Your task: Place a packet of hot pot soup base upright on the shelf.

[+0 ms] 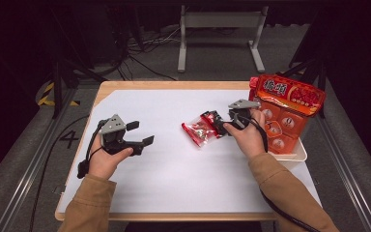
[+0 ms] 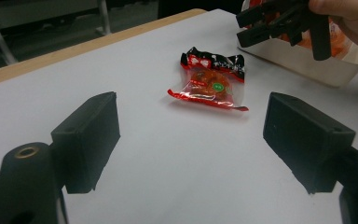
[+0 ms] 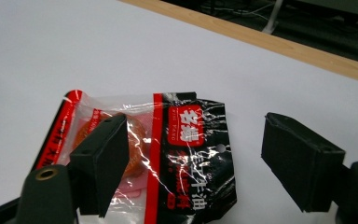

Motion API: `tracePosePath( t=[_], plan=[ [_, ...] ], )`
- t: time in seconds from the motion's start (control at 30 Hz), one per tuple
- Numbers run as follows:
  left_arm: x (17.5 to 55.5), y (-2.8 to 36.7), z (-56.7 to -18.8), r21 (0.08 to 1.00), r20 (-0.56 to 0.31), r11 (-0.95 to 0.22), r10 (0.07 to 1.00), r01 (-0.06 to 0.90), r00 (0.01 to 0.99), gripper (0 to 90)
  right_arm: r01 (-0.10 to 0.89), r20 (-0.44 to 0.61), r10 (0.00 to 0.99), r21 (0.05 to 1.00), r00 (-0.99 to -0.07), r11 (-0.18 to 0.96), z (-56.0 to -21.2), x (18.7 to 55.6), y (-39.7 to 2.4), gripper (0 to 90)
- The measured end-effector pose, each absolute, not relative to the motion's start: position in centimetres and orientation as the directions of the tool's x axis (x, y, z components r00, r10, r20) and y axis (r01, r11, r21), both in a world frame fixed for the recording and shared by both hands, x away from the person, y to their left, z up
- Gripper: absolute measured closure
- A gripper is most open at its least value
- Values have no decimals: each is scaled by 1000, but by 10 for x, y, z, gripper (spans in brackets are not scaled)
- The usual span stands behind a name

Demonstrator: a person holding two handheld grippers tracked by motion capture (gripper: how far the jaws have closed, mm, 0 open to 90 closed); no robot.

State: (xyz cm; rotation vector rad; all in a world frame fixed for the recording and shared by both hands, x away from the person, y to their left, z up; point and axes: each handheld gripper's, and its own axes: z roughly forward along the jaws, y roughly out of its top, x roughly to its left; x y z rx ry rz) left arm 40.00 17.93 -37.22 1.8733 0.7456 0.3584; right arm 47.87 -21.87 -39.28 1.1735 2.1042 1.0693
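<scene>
A snack packet [image 1: 203, 128], clear with red and black print and an orange snack inside, lies flat on the white table top [image 1: 174, 174]. My right gripper [image 1: 221, 124] is open just right of it, its jaws low over the packet's black end. In the right gripper view the packet [image 3: 168, 149] lies between and under the open jaws of that gripper [image 3: 200, 163], with no pad pressing on it. My left gripper [image 1: 141, 134] is held open at the table's left, apart from everything. The left gripper view shows its jaws [image 2: 205, 144] wide with bare table between them, the packet [image 2: 212, 79] ahead, and the right gripper [image 2: 254, 28] at the top right.
A white tub [image 1: 295, 154] at the table's right edge holds a large red snack bag [image 1: 290, 94] and several orange-red packets. The tub's wall [image 2: 303, 60] stands just behind the right hand. The table's wooden rim [image 1: 174, 85] runs along the far side.
</scene>
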Motion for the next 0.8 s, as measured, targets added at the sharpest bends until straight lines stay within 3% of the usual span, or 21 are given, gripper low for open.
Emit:
tracePosePath(
  t=[0.8],
  plan=[
    [399, 181, -374, 904, -96, -261, 646, 337, 757, 191, 675, 37, 920, 691, -389, 258, -421, 496, -214, 253]
  ],
)
